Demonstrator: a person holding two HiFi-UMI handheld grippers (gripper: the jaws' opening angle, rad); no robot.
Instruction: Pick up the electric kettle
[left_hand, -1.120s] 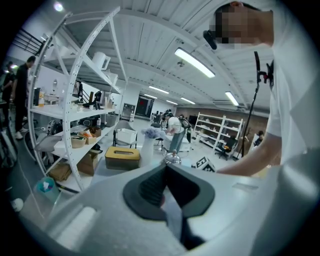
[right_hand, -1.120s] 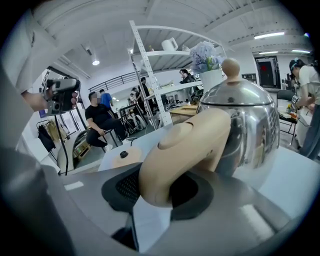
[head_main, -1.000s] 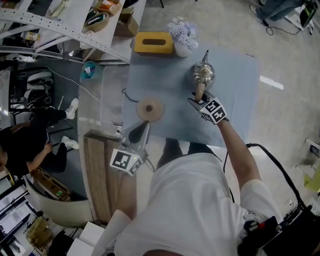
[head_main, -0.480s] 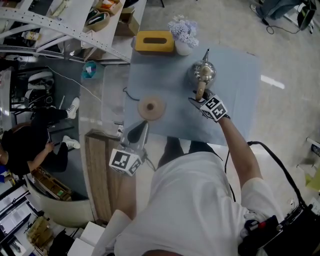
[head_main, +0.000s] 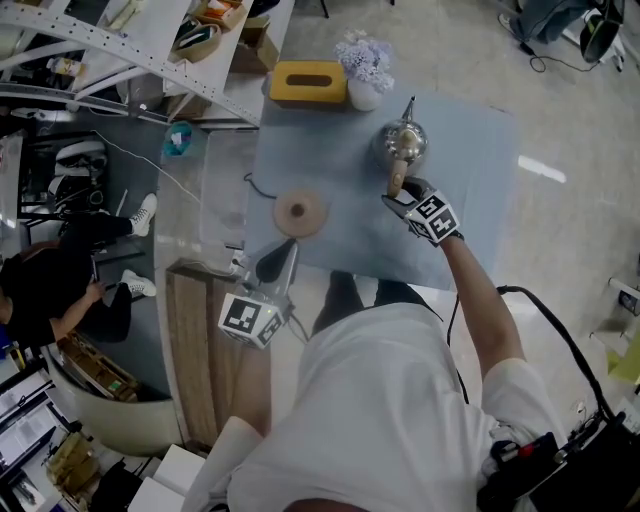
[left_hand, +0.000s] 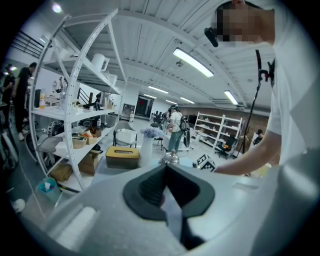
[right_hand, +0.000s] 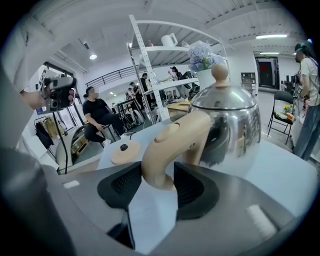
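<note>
Grasping time: kettle (head_main: 403, 147) stands upright on the blue table (head_main: 480, 185), the right gripper (right_hand: 156, 182) has just been opening its jaws and straddles the tan handle (right_hand: 172, 140) unclenched, the left gripper (left_hand: 165, 175) waits closed and empty, so next comes a firm squeeze, then a lift.

Lighting: bright, even, from white ceiling strip lamps (left_hand: 192, 62); one glare patch on the pale floor (head_main: 543, 167) off the right edge of the blue-grey tabletop (head_main: 470, 180); soft reflections on the polished steel electric kettle (right_hand: 227, 117). Gripper views: strong barrel distortion, black vignetted corners, near foreground blurred. Head view: sharp, shadows faint.
</note>
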